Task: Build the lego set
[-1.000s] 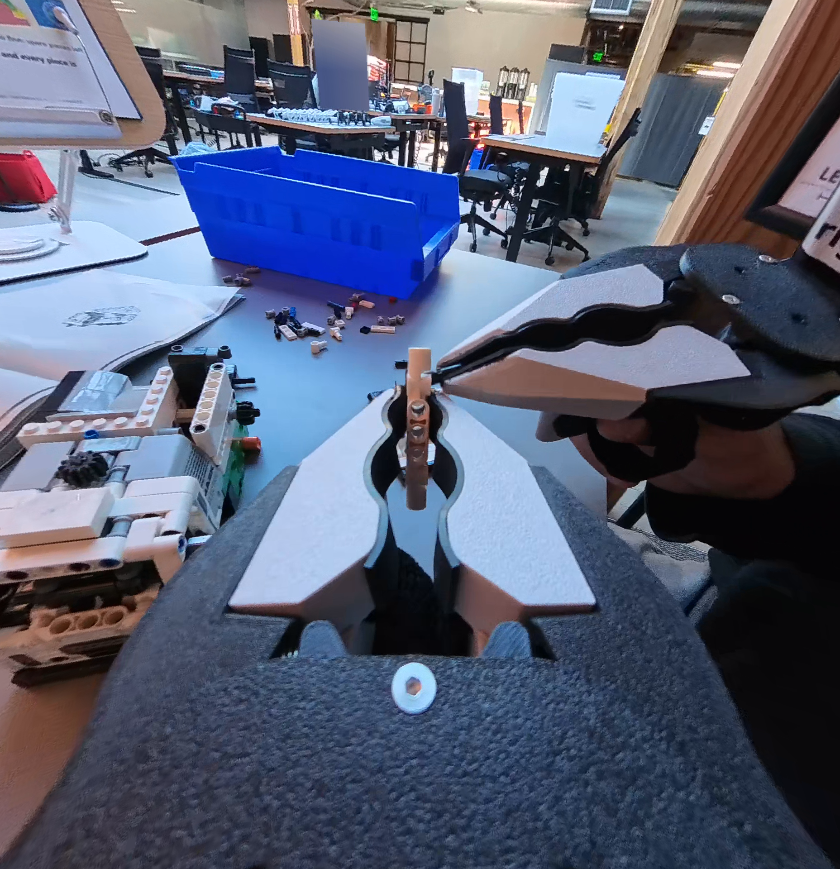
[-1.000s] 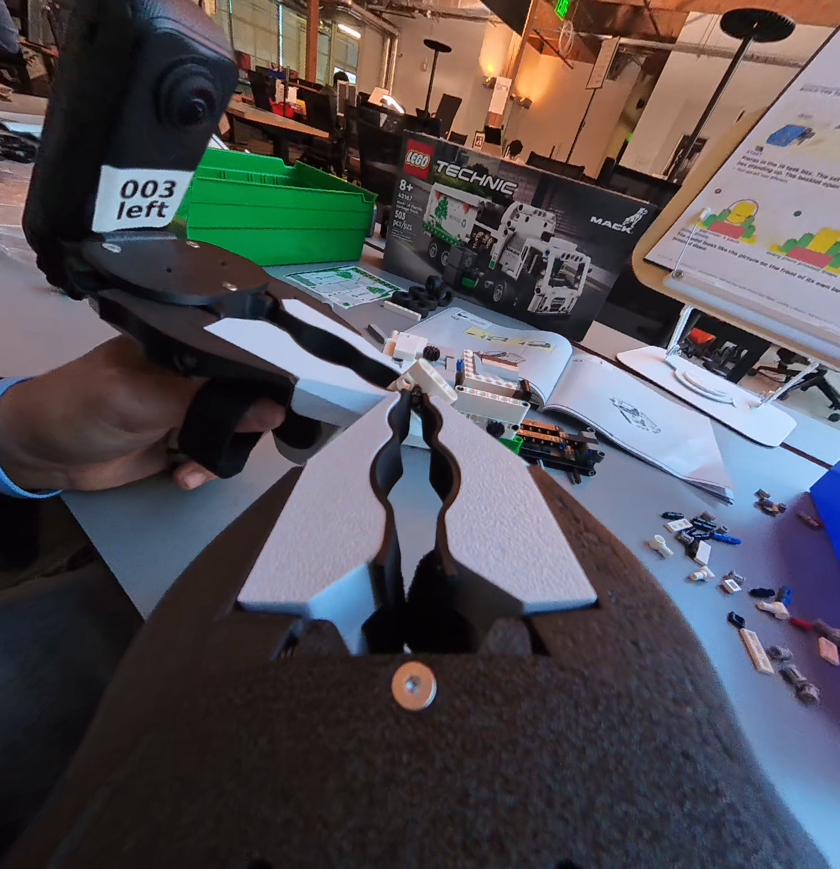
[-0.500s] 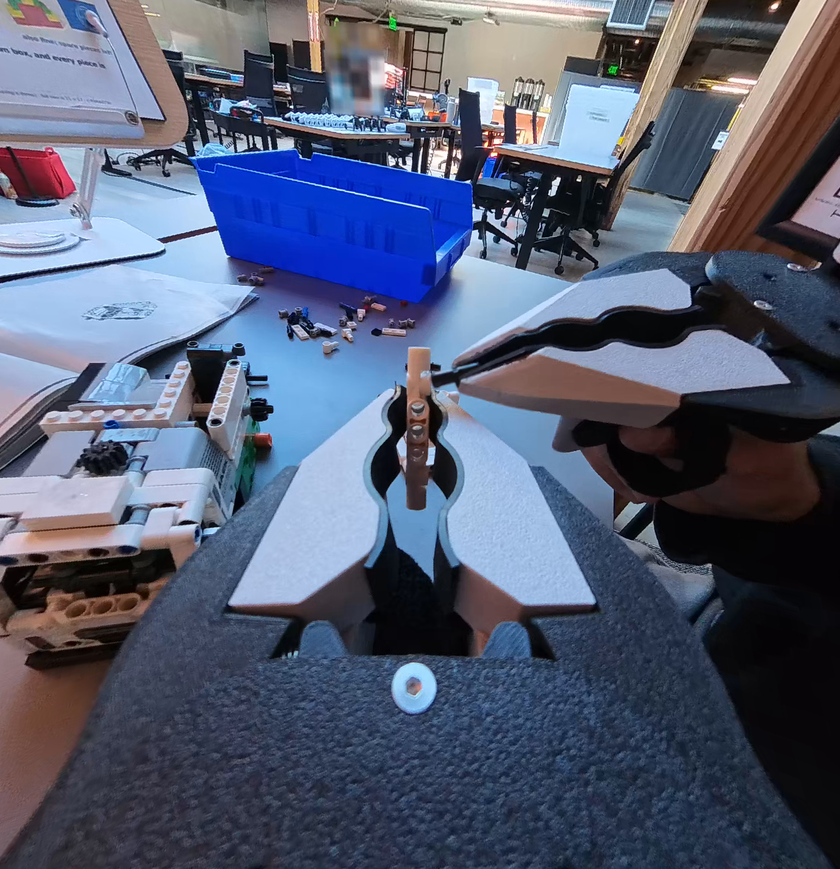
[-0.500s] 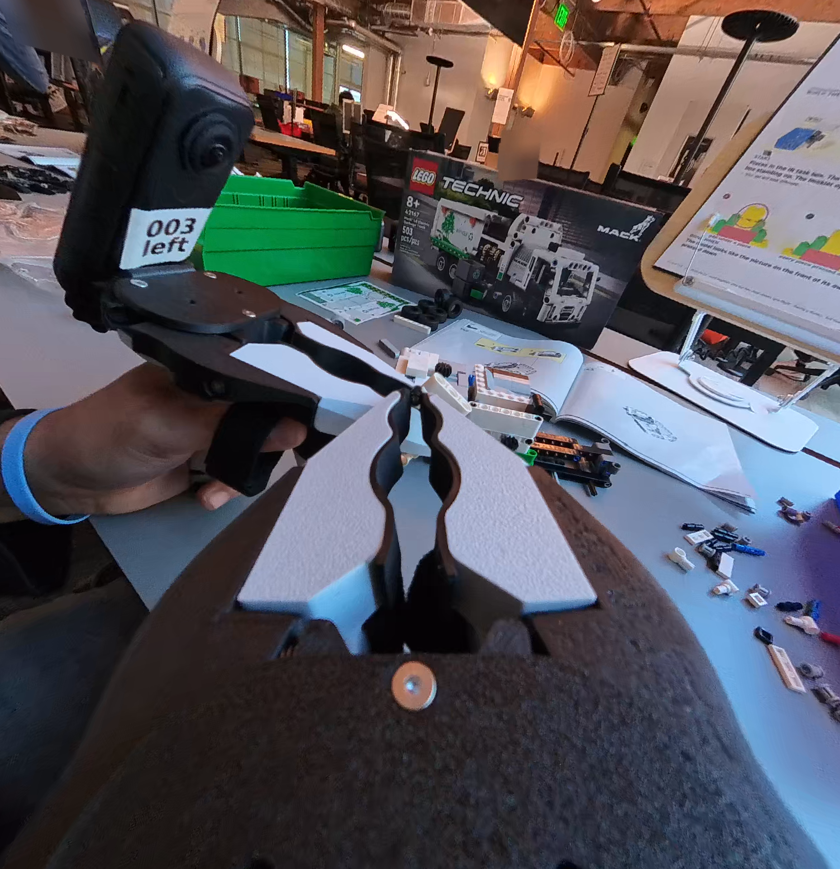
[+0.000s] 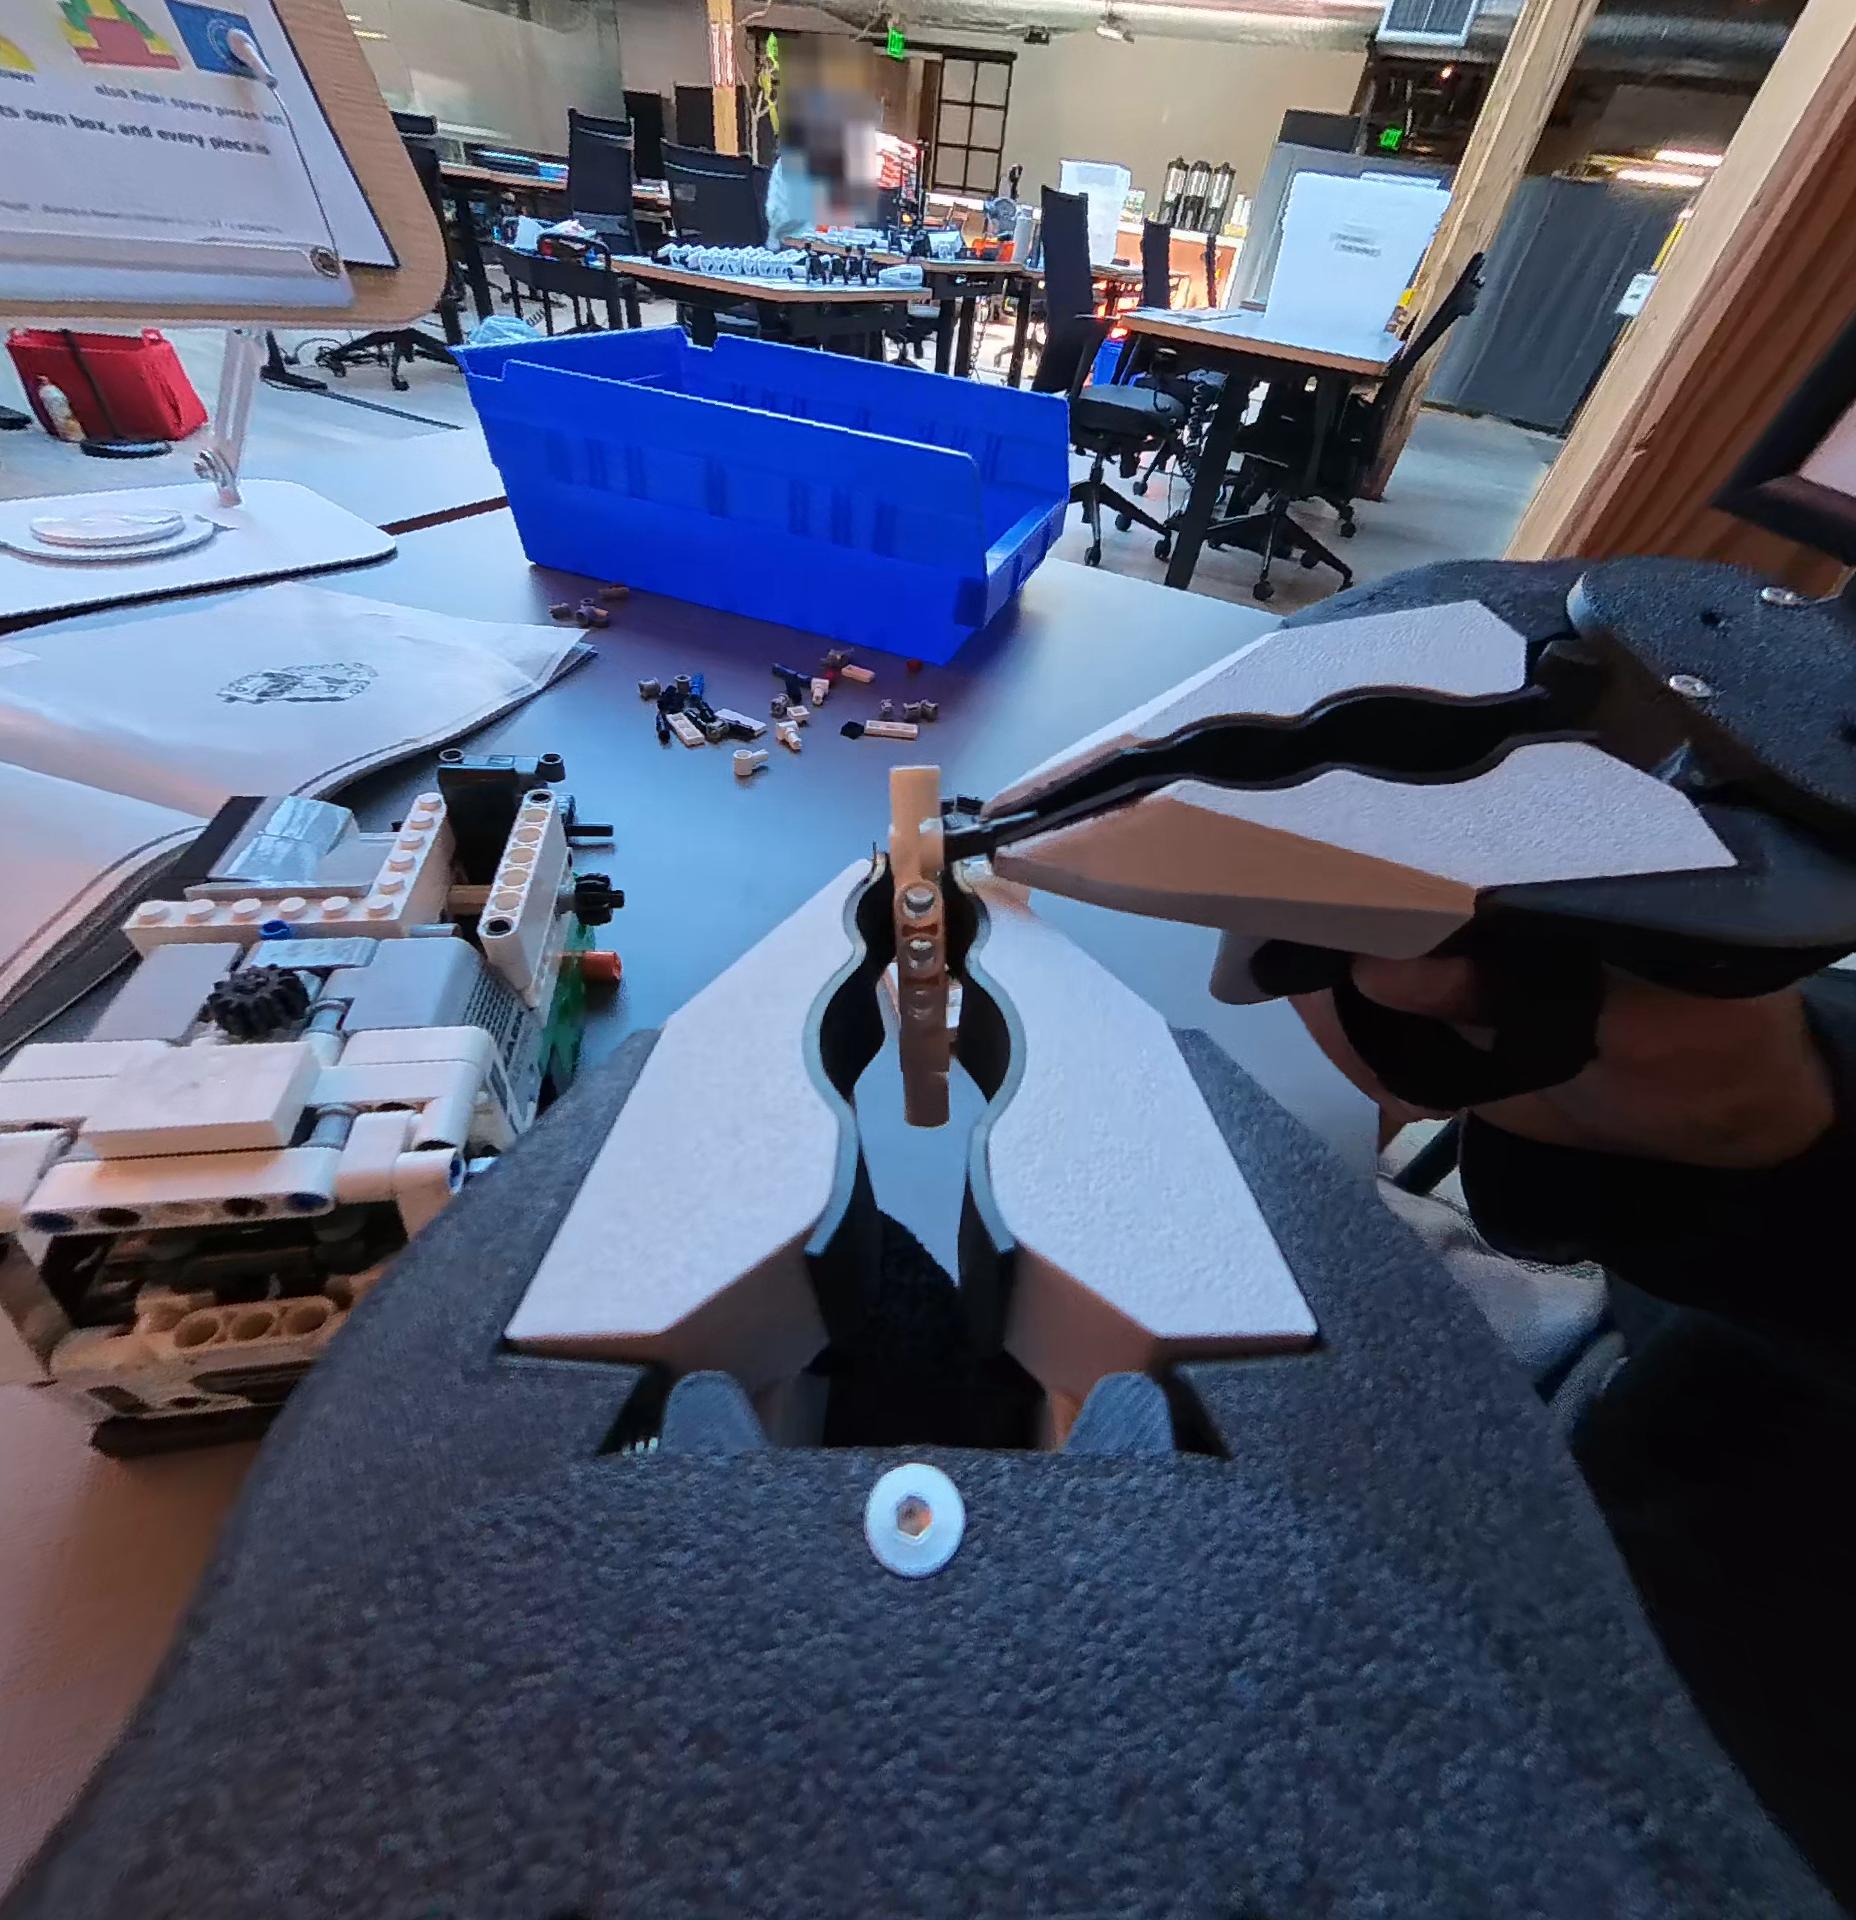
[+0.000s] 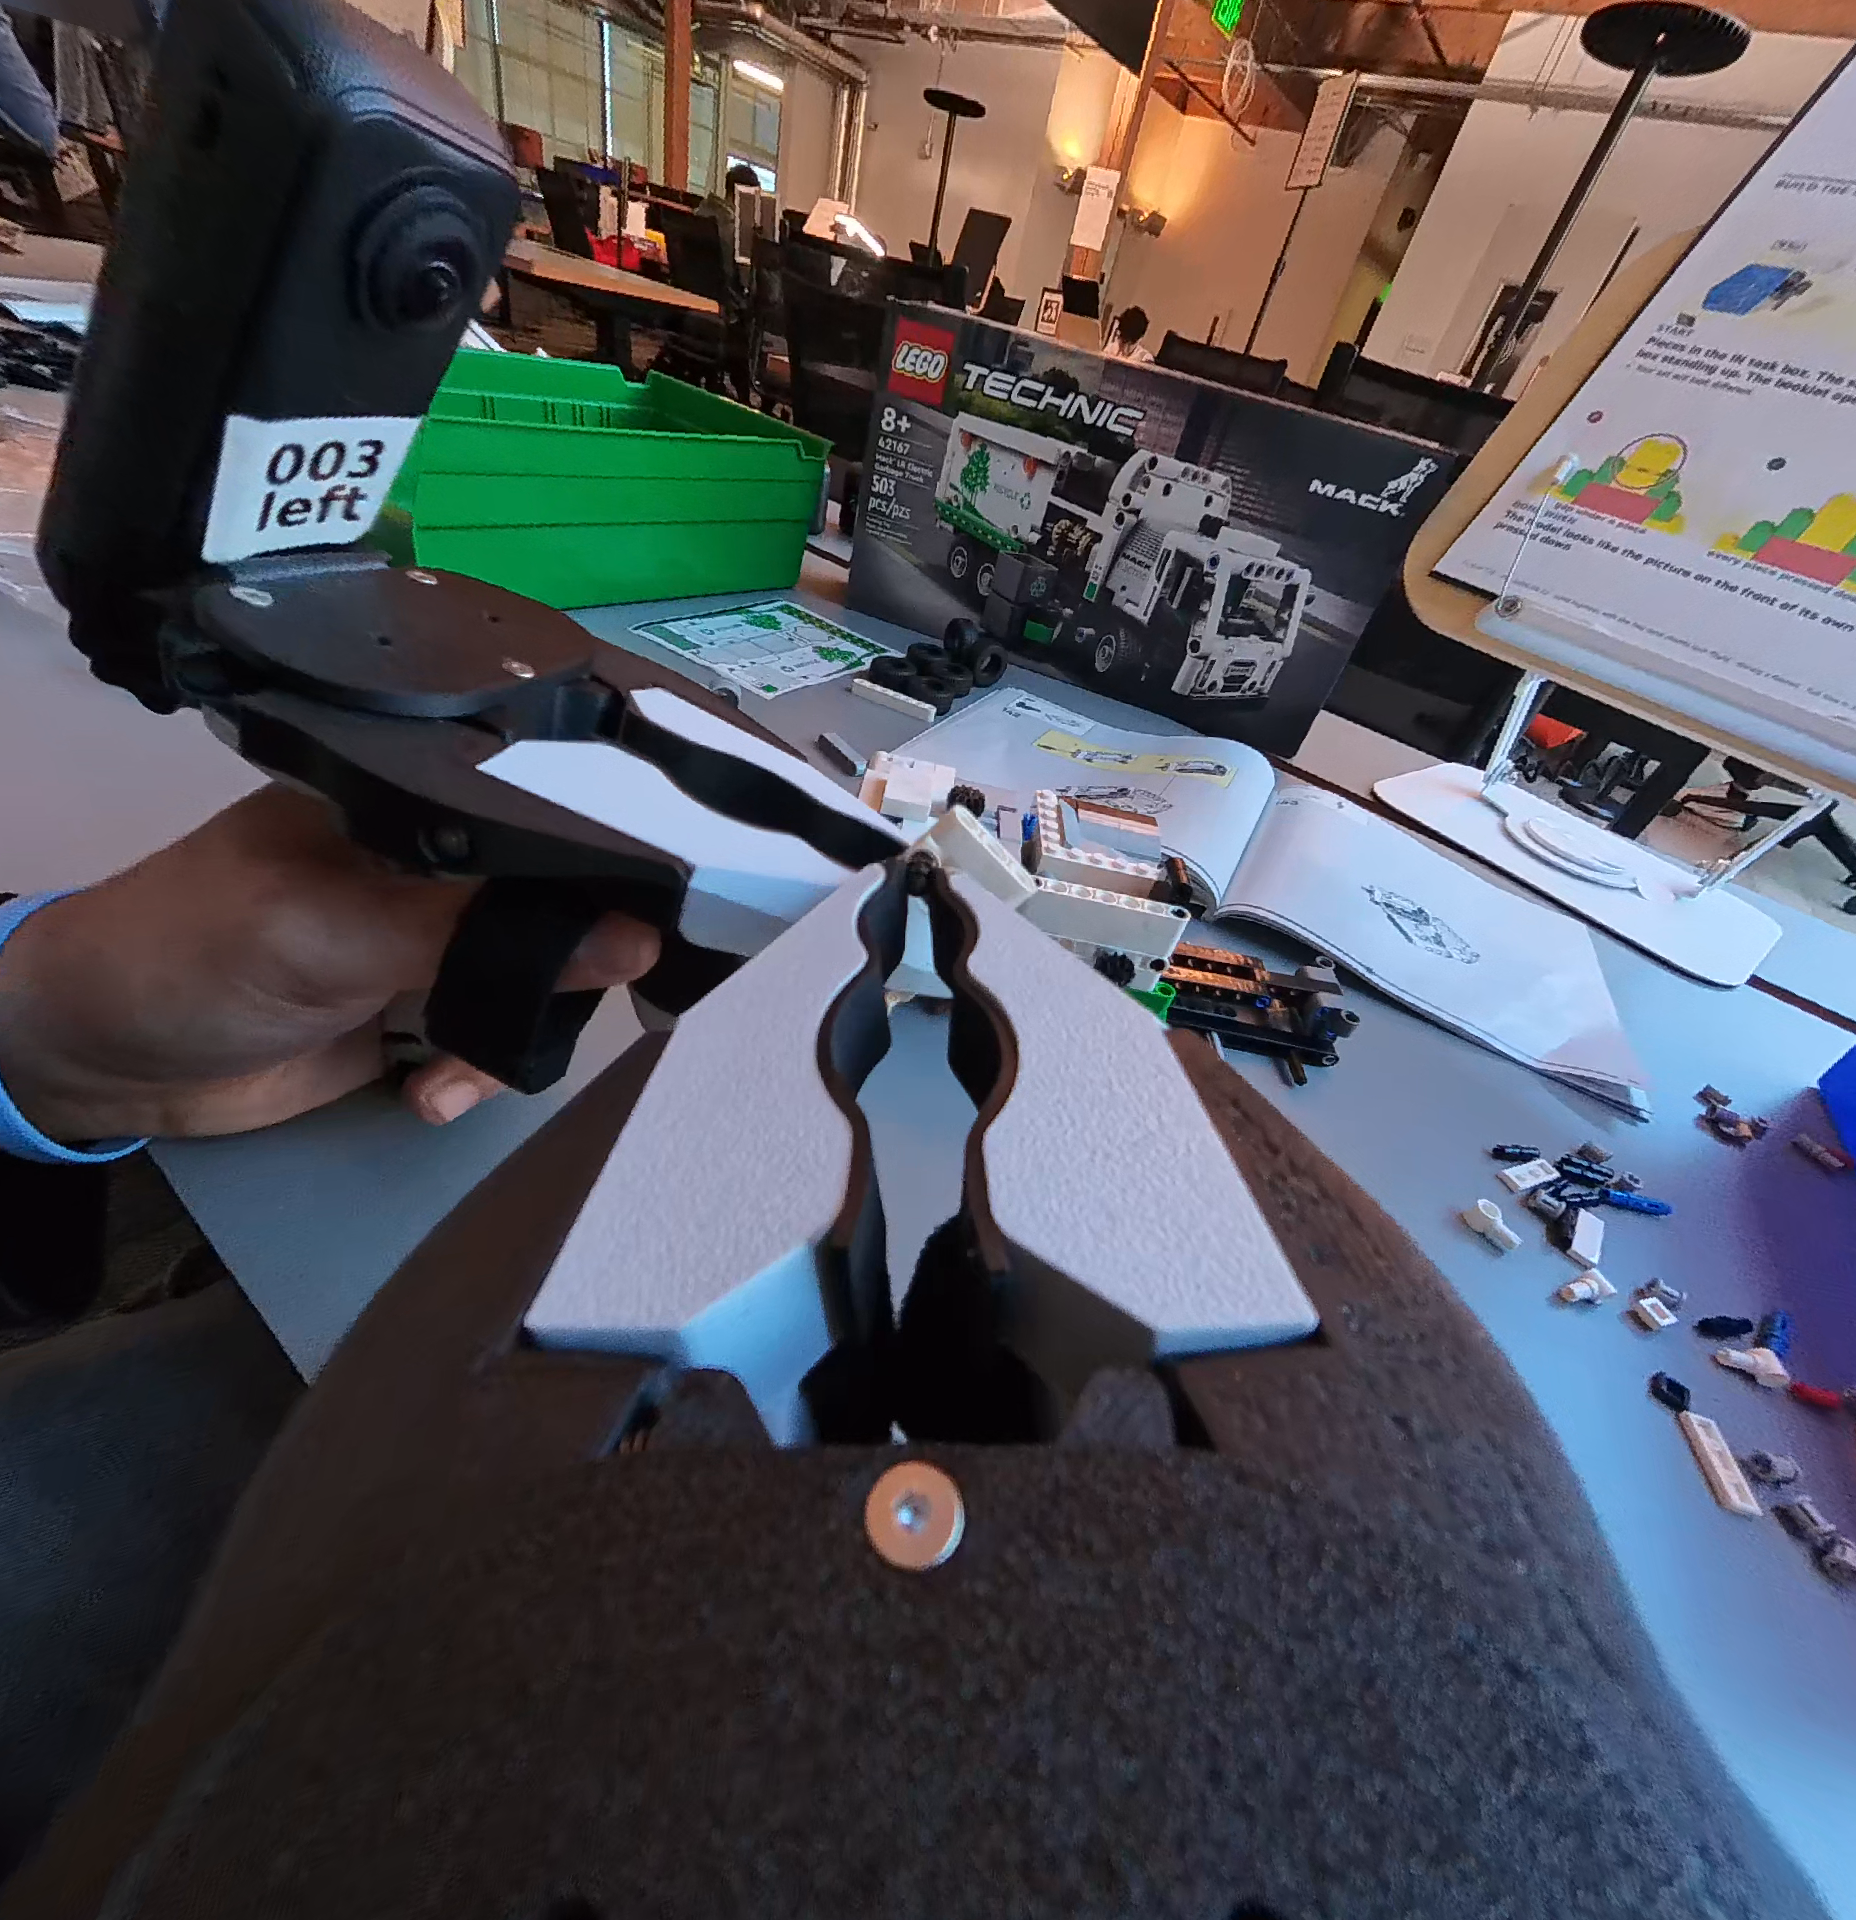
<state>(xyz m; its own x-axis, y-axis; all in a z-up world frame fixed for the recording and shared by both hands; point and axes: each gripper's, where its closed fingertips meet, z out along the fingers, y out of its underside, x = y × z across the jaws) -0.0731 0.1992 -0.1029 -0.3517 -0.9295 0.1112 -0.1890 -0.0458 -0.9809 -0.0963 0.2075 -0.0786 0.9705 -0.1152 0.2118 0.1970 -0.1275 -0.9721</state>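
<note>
My left gripper [image 5: 919, 883] is shut on a pale Technic beam [image 5: 919, 966] and holds it upright above the table. It also shows in the right wrist view [image 6: 981, 847], sticking out past the left gripper [image 6: 888, 844]. My right gripper [image 6: 916, 878] is shut on a small black pin [image 6: 916, 871]. In the left wrist view the right gripper [image 5: 991, 831] comes in from the right and the pin [image 5: 960, 816] touches the beam's side near its top. The partly built white truck model [image 5: 259, 1039] stands on the table at the left and shows in the right wrist view [image 6: 1111, 883].
Loose small pieces [image 5: 778, 712] lie before a blue bin [image 5: 778, 488] and show in the right wrist view [image 6: 1589, 1205]. An open booklet [image 6: 1371, 894], the set's box [image 6: 1163, 520], a green bin [image 6: 591, 488], black tyres [image 6: 939, 665] and a sign stand [image 6: 1589, 852] fill the far table. My left and right fingertips are right by each other.
Both grippers drifted slightly together. The beam stays in the left grasp and the pin in the right grasp stays against the beam's upper side.
</note>
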